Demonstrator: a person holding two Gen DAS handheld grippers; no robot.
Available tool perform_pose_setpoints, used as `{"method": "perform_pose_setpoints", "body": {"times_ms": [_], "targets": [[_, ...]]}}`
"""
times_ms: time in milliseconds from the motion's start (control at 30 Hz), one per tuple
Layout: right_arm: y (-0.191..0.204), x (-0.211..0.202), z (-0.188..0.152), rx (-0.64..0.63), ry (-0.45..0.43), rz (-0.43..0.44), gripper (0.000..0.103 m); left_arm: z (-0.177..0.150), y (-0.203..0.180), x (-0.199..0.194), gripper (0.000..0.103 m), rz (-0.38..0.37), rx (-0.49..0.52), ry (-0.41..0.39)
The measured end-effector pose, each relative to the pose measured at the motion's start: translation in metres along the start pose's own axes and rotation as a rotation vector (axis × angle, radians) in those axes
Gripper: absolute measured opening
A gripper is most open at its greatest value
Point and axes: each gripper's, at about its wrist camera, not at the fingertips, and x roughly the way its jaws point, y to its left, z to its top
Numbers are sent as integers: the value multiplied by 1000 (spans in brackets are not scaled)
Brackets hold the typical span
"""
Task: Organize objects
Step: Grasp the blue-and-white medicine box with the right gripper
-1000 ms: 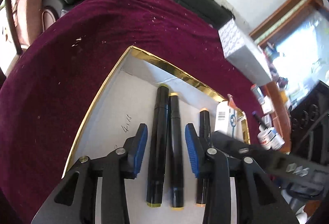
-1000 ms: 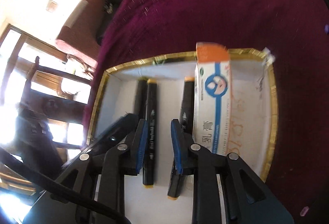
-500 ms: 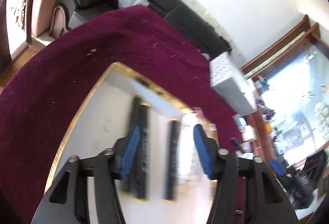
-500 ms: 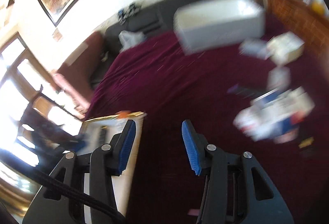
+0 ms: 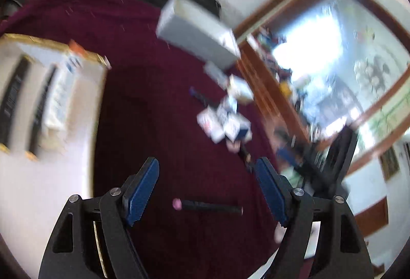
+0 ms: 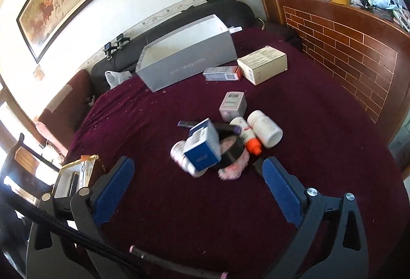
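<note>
The right gripper point(image 6: 196, 184) is seen with its blue-padded jaws opening wide, nothing between them. Just beyond lies a heap on the maroon velvet-covered counter point(image 6: 307, 125): a blue-and-white carton point(image 6: 203, 144), white plastic bottles point(image 6: 265, 128), a black tape roll point(image 6: 232, 150) and a pink fluffy cloth point(image 6: 234, 168). Farther back stands an open grey rectangular box point(image 6: 188, 63).

The left gripper point(image 5: 207, 190) is also opening, empty, above a black marker with a pink cap point(image 5: 208, 206). To its left, blurred, the gold-rimmed white tray point(image 5: 84, 109) holds black markers point(image 5: 12, 99) and a white carton point(image 5: 61, 97).
</note>
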Motion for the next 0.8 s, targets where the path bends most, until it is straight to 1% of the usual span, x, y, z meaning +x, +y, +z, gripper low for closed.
{"method": "perform_pose_setpoints", "body": {"times_ms": [67, 133, 267, 367, 433, 500, 567, 600, 633, 667, 700, 800], "targets": [[-7, 10, 9, 6, 13, 25, 102, -7, -3, 16, 72, 20, 0, 47], [-12, 23, 21, 26, 29, 39, 102, -9, -2, 23, 72, 23, -17, 61], [-19, 55, 36, 75, 75, 56, 102, -1, 3, 14, 73, 59, -33, 12], [-12, 82, 34, 82, 151, 93, 102, 3, 14, 8, 73, 80, -52, -16], [2, 95, 25, 58, 215, 159, 101, 4, 23, 5, 73, 94, -69, -25], [20, 96, 13, 4, 264, 236, 101, 6, 32, 3, 73, 103, -87, -33], [32, 96, 3, -22, 330, 342, 101, 7, 37, 5, 72, 109, -101, -34], [37, 94, -3, -21, 367, 417, 101, 7, 40, 5, 72, 108, -105, -31], [40, 89, -6, -23, 378, 462, 101, 7, 41, 6, 72, 108, -108, -30], [41, 84, -8, -31, 364, 467, 101, 7, 42, 7, 72, 110, -108, -30], [41, 78, -7, -39, 346, 453, 101, 7, 42, 9, 72, 112, -107, -25], [34, 68, -5, -47, 294, 375, 101, 4, 41, 16, 72, 105, -104, -2]]}}
